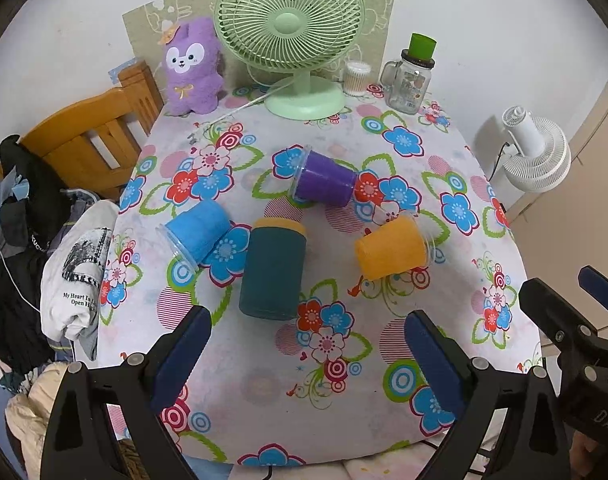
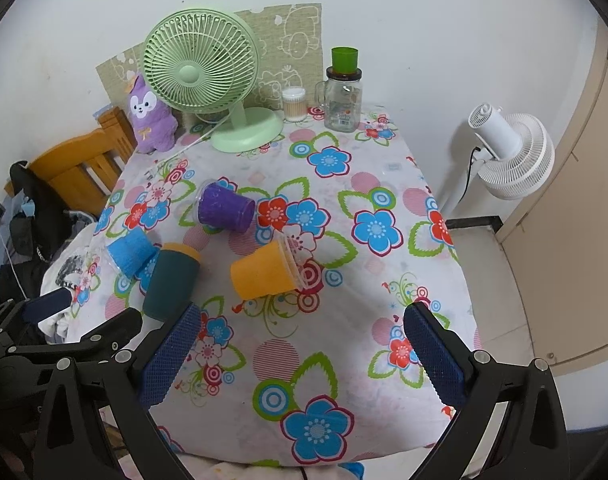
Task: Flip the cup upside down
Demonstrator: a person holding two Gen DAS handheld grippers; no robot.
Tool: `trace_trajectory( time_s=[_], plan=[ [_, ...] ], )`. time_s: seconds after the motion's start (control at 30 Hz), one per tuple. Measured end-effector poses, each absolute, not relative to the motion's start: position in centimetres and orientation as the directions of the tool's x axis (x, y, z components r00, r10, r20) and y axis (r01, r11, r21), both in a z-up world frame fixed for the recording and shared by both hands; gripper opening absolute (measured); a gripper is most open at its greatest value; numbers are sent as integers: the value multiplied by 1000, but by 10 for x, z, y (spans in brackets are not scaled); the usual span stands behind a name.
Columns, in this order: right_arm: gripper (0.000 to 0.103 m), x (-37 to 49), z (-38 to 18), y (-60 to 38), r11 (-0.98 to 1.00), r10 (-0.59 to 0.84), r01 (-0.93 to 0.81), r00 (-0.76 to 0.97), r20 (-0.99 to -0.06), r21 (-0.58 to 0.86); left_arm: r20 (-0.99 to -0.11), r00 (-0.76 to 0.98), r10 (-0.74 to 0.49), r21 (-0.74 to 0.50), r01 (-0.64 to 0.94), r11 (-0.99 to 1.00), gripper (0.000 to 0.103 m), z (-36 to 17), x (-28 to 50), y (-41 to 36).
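Note:
Several cups lie on their sides on the flowered tablecloth point(image 1: 384, 420): a blue cup point(image 1: 197, 234) point(image 2: 129, 254), a purple cup point(image 1: 326, 178) point(image 2: 225, 208), an orange cup point(image 1: 392, 252) point(image 2: 263, 274) and a taller dark teal cup with a yellow rim point(image 1: 272, 270) point(image 2: 171, 286). My left gripper point(image 1: 308, 328) is open and empty, above the near table edge just short of the teal cup. My right gripper point(image 2: 301, 320) is open and empty, a little short of the orange cup. Each gripper shows in the other's view: the right one point(image 1: 600, 292), the left one point(image 2: 51, 304).
At the back of the table stand a green desk fan point(image 1: 291, 36), a purple plush toy point(image 1: 191, 68), a jar of cotton swabs point(image 1: 358, 78) and a glass jar with a green cup on top point(image 1: 410, 84). A wooden chair point(image 1: 87, 140) with clothes stands left; a white floor fan point(image 2: 512, 152) stands right.

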State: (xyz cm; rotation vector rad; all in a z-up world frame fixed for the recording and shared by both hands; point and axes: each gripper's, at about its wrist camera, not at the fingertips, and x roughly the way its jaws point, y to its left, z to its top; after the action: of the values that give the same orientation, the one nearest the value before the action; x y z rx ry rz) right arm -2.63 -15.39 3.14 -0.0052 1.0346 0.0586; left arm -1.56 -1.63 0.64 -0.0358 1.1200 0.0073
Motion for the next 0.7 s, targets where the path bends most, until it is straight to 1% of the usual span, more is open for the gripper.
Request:
trace_trajectory(
  time_s=[0.7],
  plan=[
    [102,-15,26,-161,998,42,-53,488,-872,18,-914,406,-21,-36,-29,999,98,-1,-8,-22]
  ],
)
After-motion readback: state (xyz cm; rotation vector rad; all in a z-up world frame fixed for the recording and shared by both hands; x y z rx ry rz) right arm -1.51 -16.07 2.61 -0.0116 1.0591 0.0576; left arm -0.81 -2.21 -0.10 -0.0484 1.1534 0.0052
